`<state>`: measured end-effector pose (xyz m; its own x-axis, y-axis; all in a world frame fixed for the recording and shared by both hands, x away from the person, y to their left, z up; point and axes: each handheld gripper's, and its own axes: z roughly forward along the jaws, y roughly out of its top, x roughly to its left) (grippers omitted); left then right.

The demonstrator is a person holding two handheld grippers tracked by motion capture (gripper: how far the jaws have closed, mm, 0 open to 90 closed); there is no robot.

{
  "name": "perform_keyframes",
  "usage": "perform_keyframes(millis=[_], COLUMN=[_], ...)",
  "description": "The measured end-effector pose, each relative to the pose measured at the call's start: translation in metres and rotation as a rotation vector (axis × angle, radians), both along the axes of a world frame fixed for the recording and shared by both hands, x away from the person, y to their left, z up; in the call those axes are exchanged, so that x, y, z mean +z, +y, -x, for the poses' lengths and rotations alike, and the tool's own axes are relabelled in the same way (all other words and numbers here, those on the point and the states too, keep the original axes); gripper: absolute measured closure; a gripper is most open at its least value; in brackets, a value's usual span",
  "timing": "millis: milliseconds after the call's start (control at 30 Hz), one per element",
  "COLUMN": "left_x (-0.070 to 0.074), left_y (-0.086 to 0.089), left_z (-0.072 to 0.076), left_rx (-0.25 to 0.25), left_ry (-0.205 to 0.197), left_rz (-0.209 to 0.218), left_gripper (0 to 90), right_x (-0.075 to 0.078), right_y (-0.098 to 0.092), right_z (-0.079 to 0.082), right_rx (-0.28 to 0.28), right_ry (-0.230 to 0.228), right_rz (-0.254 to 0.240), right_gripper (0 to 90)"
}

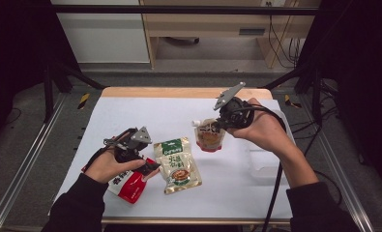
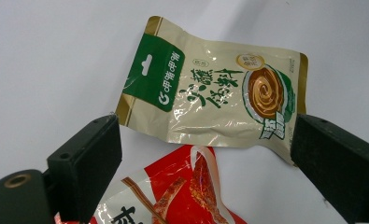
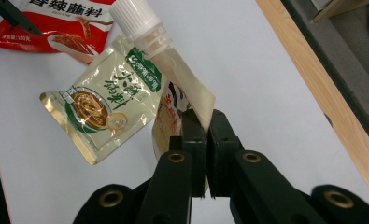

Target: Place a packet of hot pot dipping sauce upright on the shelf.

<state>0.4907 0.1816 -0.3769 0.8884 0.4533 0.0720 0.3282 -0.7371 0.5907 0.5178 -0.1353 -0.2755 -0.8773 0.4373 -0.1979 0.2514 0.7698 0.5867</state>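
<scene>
Table (image 1: 130, 111): white sheet over wood top, wood edge visible at far side.

R arm: dark sleeve enters from bottom right, forearm angled up and inward, hand wrapped round the right gripper (image 1: 216, 126) near table centre-right, above the surface. Grey plate on top tilted up and away. Jaws clamped tight on the spout pouch (image 3: 173, 100); in right gripper view the jaws pinch one side edge of the pouch.

L arm: dark sleeve from bottom left, hand low at the near-left of the table, holding the left gripper (image 1: 152, 167). Jaws spread wide, nothing between the pads; tips point toward the green-and-cream pouch (image 2: 210, 93), with the red pouch (image 2: 173, 191) just under them.

Spout pouch: small, cream w/ dark print and red-orange lower part, white ribbed screw cap (image 3: 131, 14). Hangs off the table, tilted, cap to the left in high view.

Green-and-cream pouch: flat on sheet, centre-near, glossy, green header w/ hang slot, bowl picture.

Red pouch: flat at near-left, partly under L hand, just beside the green one.
</scene>
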Motion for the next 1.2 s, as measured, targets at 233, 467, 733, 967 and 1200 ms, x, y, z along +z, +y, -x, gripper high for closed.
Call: perform_keyframes(millis=[233,467,733,967,1200], left_x=[-0.007,-0.016,-0.019,-0.02,-0.026], left_y=[0.003,0.01,0.02,0.028,0.036], left_z=[0.001,0.002,0.003,0.003,0.001], left_rx=[0.01,0.029,0.05,0.085,0.109], left_ry=[-0.002,-0.006,-0.009,-0.009,0.012], left_rz=[0.001,0.006,0.018,0.032,0.027], left_gripper=[8.8,7.9,7.8,7.8,7.7], right_x=[0.006,0.011,0.021,0.028,0.022], right_y=[-0.012,-0.019,-0.034,-0.059,-0.096], right_z=[-0.001,-0.002,-0.009,-0.022,-0.044], right_rx=[-0.017,-0.029,-0.044,-0.08,-0.157], right_ry=[-0.004,-0.011,-0.034,-0.049,-0.057], right_rz=[-0.007,-0.021,-0.032,-0.057,-0.052], right_gripper=[88.3,88.3,88.3,88.3,88.3])
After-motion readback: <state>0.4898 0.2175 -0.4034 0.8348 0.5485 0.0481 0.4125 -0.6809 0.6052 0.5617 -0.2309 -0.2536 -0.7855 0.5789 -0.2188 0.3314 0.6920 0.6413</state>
